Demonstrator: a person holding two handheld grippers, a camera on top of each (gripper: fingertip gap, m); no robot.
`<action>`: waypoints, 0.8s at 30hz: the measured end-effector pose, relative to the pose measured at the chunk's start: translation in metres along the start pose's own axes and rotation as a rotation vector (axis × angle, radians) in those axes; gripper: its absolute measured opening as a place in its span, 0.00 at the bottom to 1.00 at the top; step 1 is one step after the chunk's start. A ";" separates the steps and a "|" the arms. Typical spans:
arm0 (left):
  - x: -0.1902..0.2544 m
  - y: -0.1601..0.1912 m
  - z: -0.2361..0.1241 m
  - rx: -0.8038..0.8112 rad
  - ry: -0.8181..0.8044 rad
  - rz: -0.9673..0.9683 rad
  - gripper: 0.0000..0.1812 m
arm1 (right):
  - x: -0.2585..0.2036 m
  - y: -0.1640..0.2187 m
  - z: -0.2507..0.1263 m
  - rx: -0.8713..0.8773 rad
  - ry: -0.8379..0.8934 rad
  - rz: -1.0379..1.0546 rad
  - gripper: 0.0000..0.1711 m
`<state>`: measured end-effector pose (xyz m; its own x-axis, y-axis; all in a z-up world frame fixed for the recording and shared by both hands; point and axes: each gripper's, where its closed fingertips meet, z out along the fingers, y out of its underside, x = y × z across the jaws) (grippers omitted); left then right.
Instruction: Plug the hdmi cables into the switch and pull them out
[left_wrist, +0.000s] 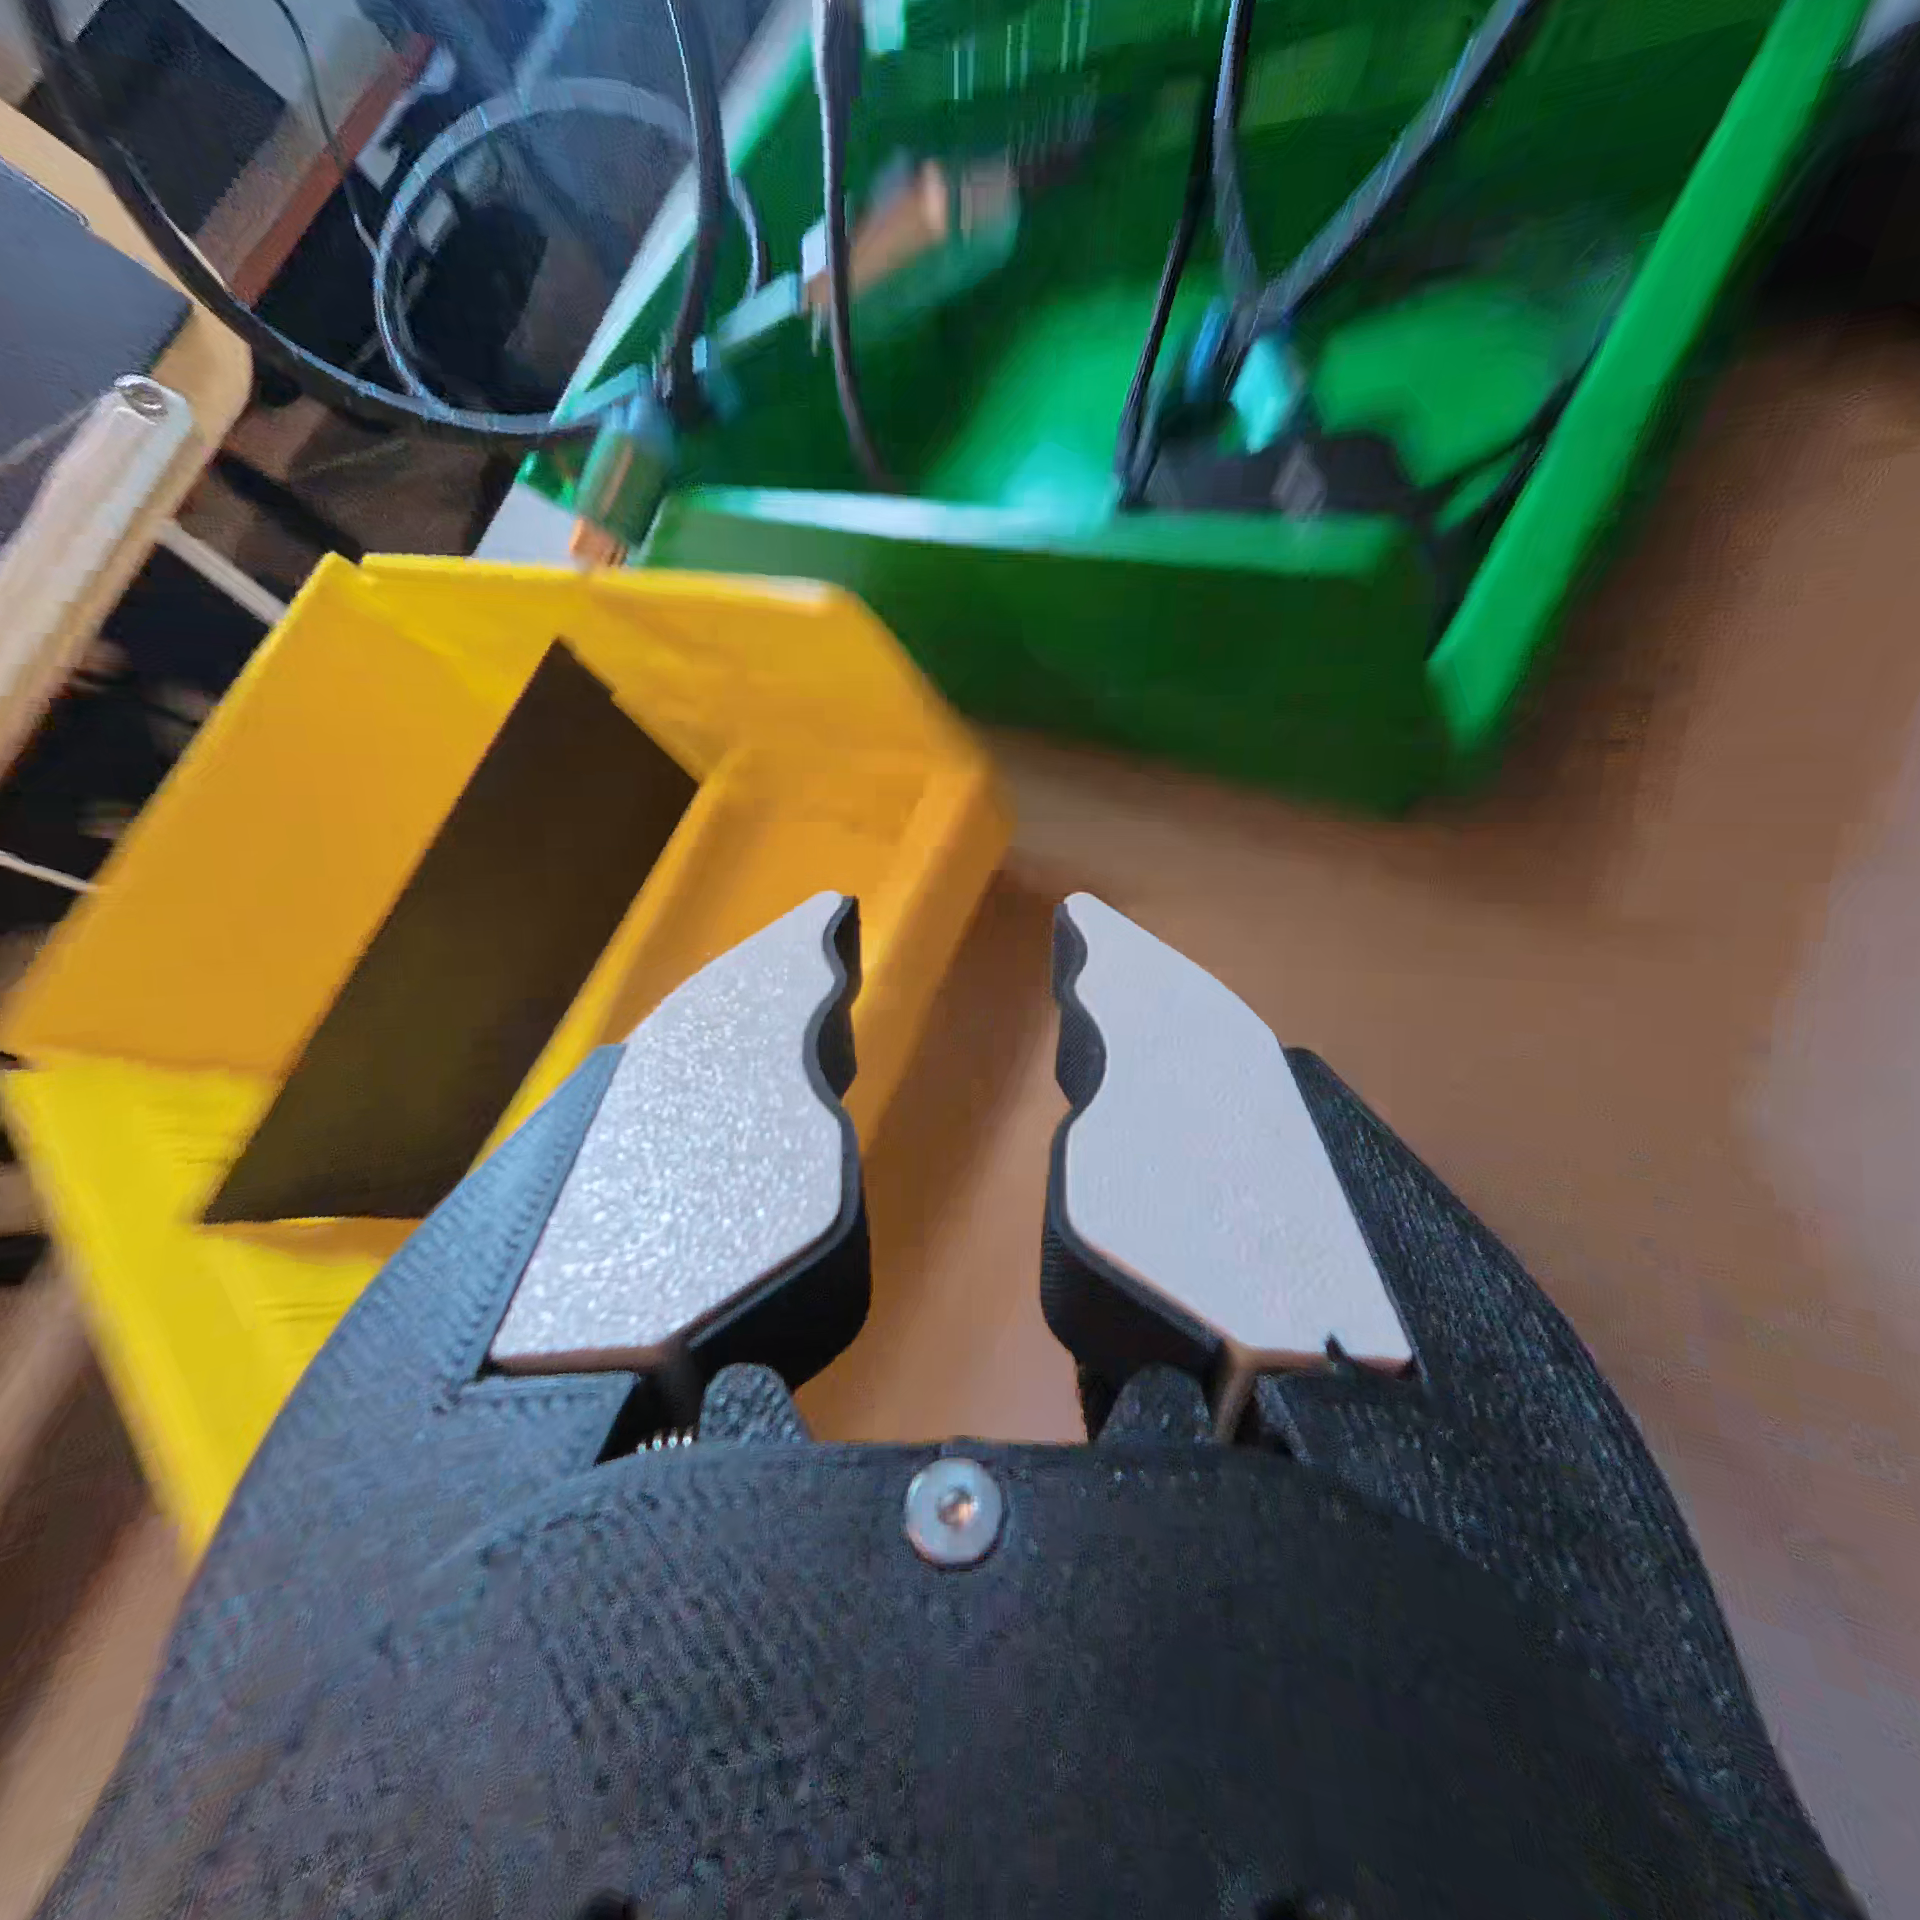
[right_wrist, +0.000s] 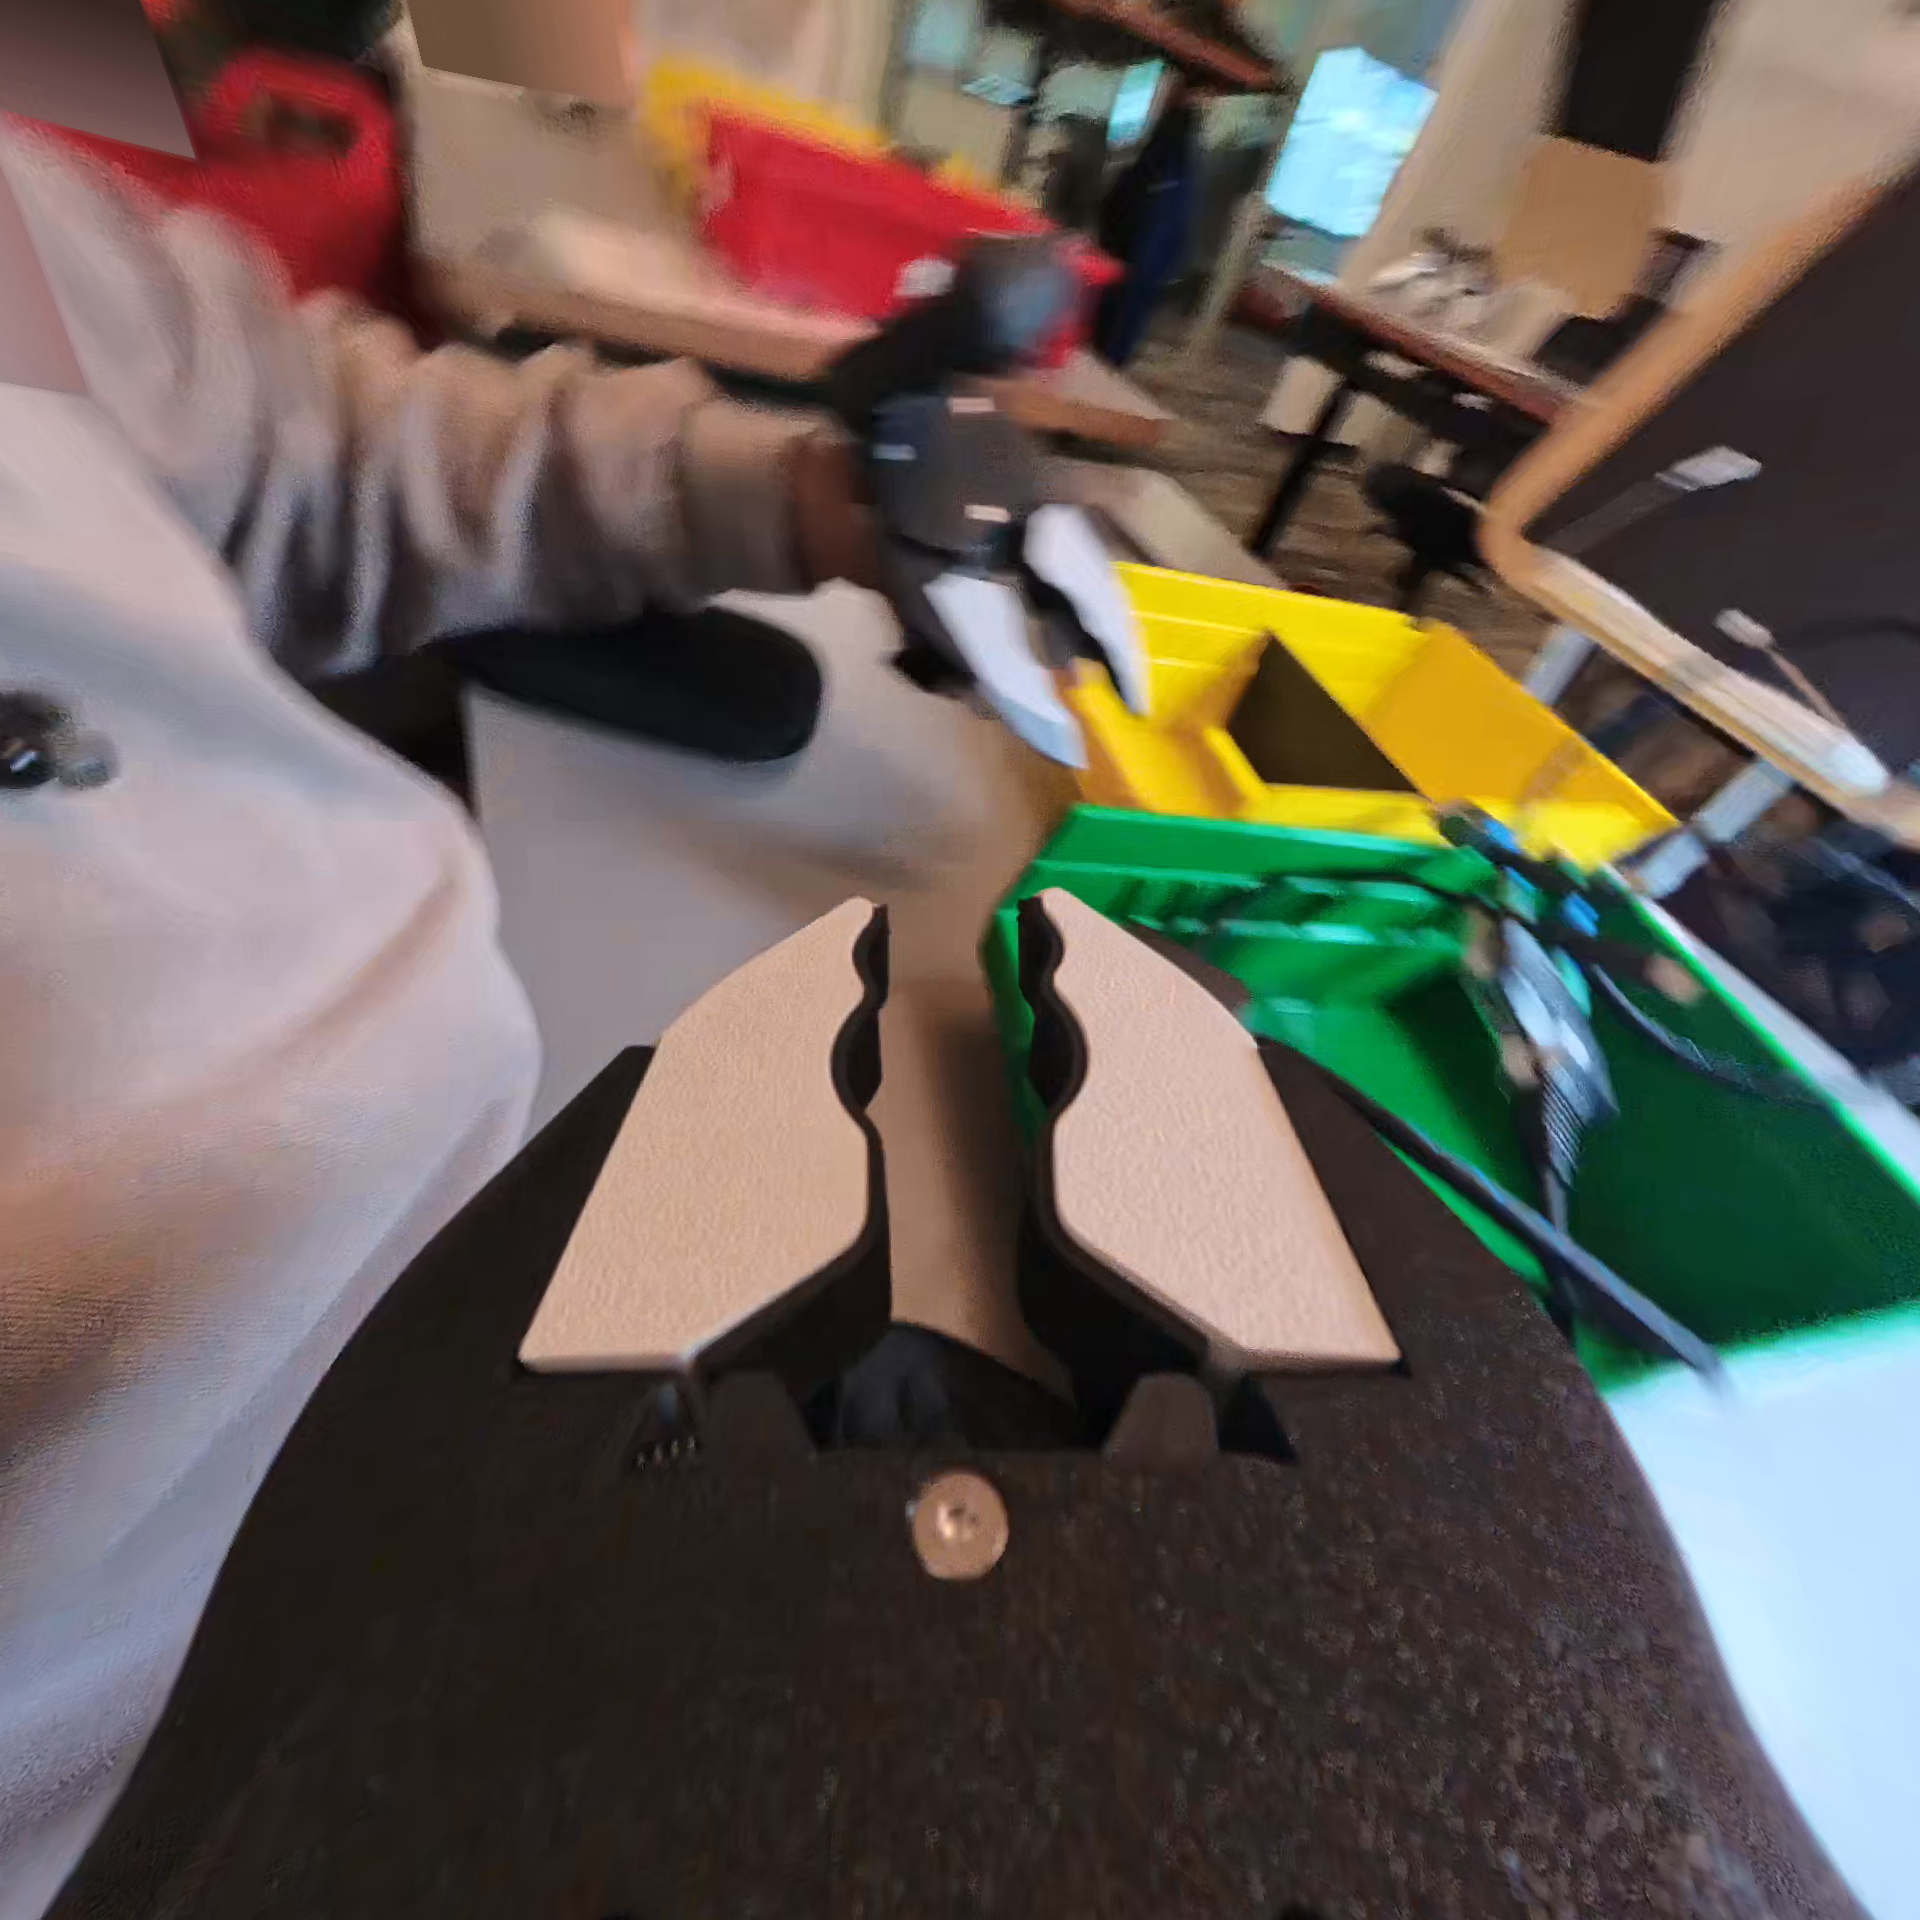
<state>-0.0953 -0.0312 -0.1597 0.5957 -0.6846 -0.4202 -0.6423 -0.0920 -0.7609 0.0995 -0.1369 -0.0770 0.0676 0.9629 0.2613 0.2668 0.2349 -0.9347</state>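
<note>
- Hovering over the brown table (left_wrist: 1455, 1195), the left gripper (left_wrist: 956, 920) has its jaws parted with a clear gap and nothing between them.
- Landmark: the green tray (left_wrist: 1143, 623). It sits on the table ahead of the left gripper, heavily blurred.
- Black hdmi cables (left_wrist: 842, 312) drop into the green tray from above; several strands, some looping off past its left edge.
- A blue-tipped plug (left_wrist: 1262, 390) stands inside the green tray over a dark block (left_wrist: 1226, 478) on its floor. Could be the switch; blur too strong to tell whether the plug is seated.
- Another connector (left_wrist: 623, 468) hangs at the green tray's left front corner, outside its wall.
- A yellow box (left_wrist: 312, 831) with a dark rectangular opening sits just left of the green tray, nearly touching that corner; the left gripper's left finger overlaps its near end in view.
- Right wrist view: the right gripper (right_wrist: 953, 920) is near the green tray's (right_wrist: 1714, 1195) close corner, jaws apart by a narrow gap, empty.
- Same view: cables (right_wrist: 1558, 1236) run across the green tray's interior; the yellow box (right_wrist: 1475, 717) lies just beyond it.
- Left gripper (right_wrist: 1039, 644) seen far off, over the yellow box's near end, beyond the green tray, held by a person's sleeved arm (right_wrist: 468, 468).
</note>
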 end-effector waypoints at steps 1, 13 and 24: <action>0.011 -0.014 -0.007 0.082 0.036 -0.128 0.19 | 0.020 0.008 -0.015 0.002 0.084 0.083 0.14; 0.048 -0.041 0.044 0.115 -0.198 -0.472 0.13 | 0.104 0.128 -0.015 -0.128 0.557 0.510 0.16; 0.052 -0.093 0.010 0.244 -0.318 -0.206 0.08 | 0.107 0.076 -0.050 -0.118 0.745 0.131 0.07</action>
<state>0.0003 -0.0512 -0.1154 0.8425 -0.4099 -0.3497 -0.3848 -0.0033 -0.9230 0.1749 -0.0225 -0.1082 0.7250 0.6282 0.2825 0.3099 0.0688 -0.9483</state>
